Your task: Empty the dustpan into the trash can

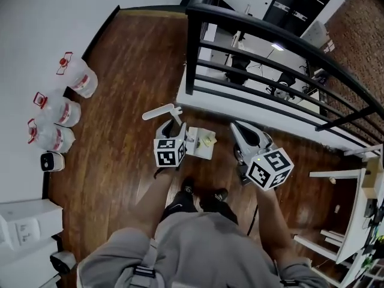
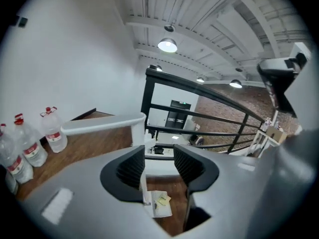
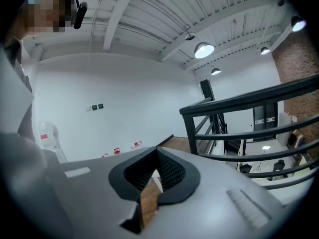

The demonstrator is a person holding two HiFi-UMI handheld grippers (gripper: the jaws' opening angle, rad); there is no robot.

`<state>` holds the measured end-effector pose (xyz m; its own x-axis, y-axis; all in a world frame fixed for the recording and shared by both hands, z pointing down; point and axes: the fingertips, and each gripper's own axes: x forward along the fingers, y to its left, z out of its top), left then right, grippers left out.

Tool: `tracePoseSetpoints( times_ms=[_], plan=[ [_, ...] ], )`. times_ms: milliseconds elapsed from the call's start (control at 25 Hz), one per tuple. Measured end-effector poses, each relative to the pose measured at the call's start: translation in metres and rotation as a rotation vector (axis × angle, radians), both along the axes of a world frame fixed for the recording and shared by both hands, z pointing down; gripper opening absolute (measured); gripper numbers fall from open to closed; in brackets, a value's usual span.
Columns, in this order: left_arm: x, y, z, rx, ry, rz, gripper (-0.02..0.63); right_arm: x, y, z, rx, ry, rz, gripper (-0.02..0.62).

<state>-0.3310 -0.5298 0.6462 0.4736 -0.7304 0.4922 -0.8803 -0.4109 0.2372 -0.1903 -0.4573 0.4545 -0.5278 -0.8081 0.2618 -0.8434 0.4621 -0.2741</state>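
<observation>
Head view: dustpan (image 1: pixel 201 144) sits on the floor w/ scraps (image 1: pixel 208 140) in it, not emptied yet; your left gripper (image 2: pixel 157 161) is open round its handle, right gripper (image 3: pixel 157 158) clenched, empty.

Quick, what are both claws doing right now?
Left claw: open, with the dustpan handle between its jaws.
Right claw: closed, holding nothing.

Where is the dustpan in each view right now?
Head view: dustpan just left of centre.
Left gripper view: bottom centre, its upright handle between the parted jaws.
Right gripper view: cannot tell; a white sliver between the jaws might be it.
Shared landmark: black railing.
</observation>
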Motion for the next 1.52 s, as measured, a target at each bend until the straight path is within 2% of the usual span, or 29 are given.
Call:
tracePoseSetpoints(
  times_ms=[80,120,200,360,520,560,600,640,920,1160,1520],
  plan=[
    [-0.008,-0.015,0.013,-0.005,-0.018,-0.044,0.240,-0.002,-0.003,0.001,-0.005,0.002,0.001,-0.002],
    [-0.010,-0.023,0.018,-0.010,-0.027,-0.057,0.264,-0.003,-0.005,0.001,-0.008,0.006,0.002,-0.002],
    [-0.010,-0.038,0.025,-0.016,-0.036,-0.073,0.293,-0.001,-0.008,0.003,-0.016,0.012,0.009,-0.002],
    [-0.003,-0.061,0.030,-0.001,-0.042,-0.078,0.311,0.010,-0.007,0.009,-0.035,0.025,0.038,-0.002],
    [0.003,-0.079,0.037,0.016,-0.063,-0.073,0.313,0.028,0.001,0.015,-0.056,0.037,0.080,-0.002],
    [0.002,-0.083,0.038,0.022,-0.073,-0.069,0.296,0.032,0.002,0.017,-0.059,0.040,0.091,-0.002],
    [0.001,-0.087,0.038,0.027,-0.080,-0.064,0.228,0.036,0.004,0.018,-0.062,0.043,0.101,-0.002],
    [0.001,-0.090,0.039,0.031,-0.083,-0.059,0.198,0.040,0.005,0.019,-0.064,0.046,0.111,-0.002],
    [0.009,-0.081,0.031,0.027,-0.038,-0.053,0.201,0.066,0.017,0.016,-0.062,0.056,0.166,-0.002],
    [0.014,-0.090,-0.017,0.050,0.001,-0.026,0.202,0.090,0.031,0.003,-0.038,0.071,0.208,-0.002],
    [0.050,-0.096,-0.162,0.175,0.082,0.087,0.204,0.144,0.056,-0.042,0.057,0.123,0.288,-0.002]
  ],
)
